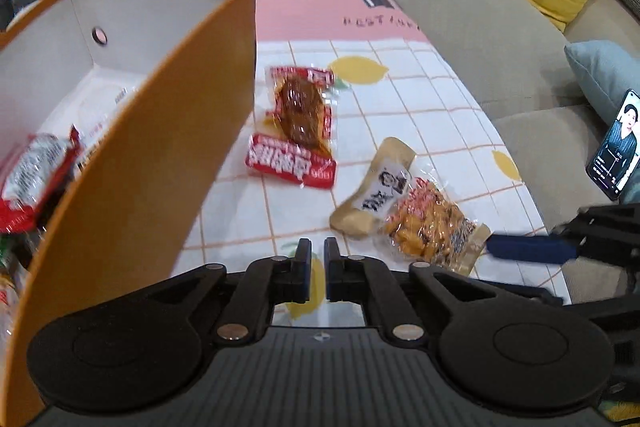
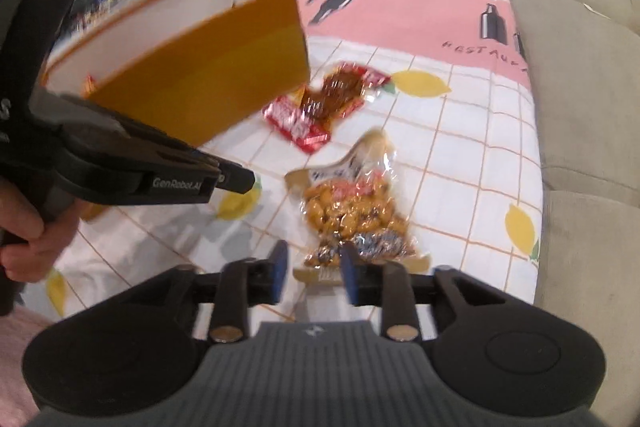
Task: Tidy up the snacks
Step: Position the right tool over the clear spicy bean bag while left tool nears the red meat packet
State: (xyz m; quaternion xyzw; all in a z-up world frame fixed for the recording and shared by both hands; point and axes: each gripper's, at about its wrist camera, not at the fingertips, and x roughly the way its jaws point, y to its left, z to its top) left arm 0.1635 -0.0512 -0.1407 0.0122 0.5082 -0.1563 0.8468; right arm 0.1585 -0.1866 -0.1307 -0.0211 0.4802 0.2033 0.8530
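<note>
1. The left tool has its fingers nearly together with a thin gap and nothing between them, above the desk.
2. Only the left view looks into the orange box, showing red-and-white snack packets inside.
3. The right view shows the right tool partly open around the near edge of the peanut packet; whether it touches is unclear.
4. The red meat packet lies beside the box; the beige packet lies against the peanut packet.
5. Only the left view shows a phone on the sofa.
</note>
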